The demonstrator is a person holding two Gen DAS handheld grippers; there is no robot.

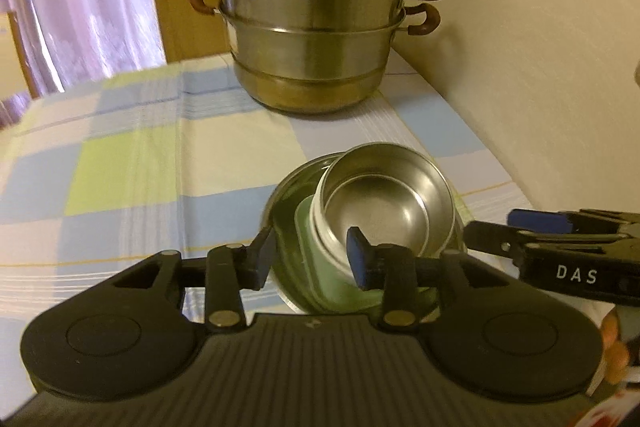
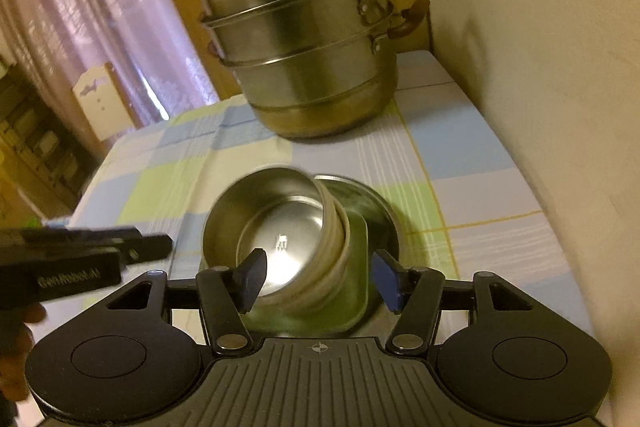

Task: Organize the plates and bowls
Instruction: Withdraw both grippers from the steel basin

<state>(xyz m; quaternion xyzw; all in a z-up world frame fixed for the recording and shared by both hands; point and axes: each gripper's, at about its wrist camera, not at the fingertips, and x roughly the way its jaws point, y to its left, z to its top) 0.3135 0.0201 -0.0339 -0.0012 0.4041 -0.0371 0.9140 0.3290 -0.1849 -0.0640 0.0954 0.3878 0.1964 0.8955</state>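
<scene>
at lower centre of both views, steel bowl (image 1: pixel 384 211) is sitting tilted on green dish (image 1: pixel 320 267) inside steel plate (image 2: pixel 360 195). left gripper (image 1: pixel 310 259) and right gripper (image 2: pixel 320 275) are both hanging open, holding nothing. advise levelling the bowl gently so it is nesting flat.

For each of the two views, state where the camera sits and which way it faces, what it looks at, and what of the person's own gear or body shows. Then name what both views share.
Left wrist: sits on the left gripper, facing forward over the stacked bowls toward the steamer pot; the right gripper enters at right.
Right wrist: sits on the right gripper, facing the same bowls; the left gripper and a hand enter at left.
Shared: bowls, steamer pot, checked cloth.
</scene>
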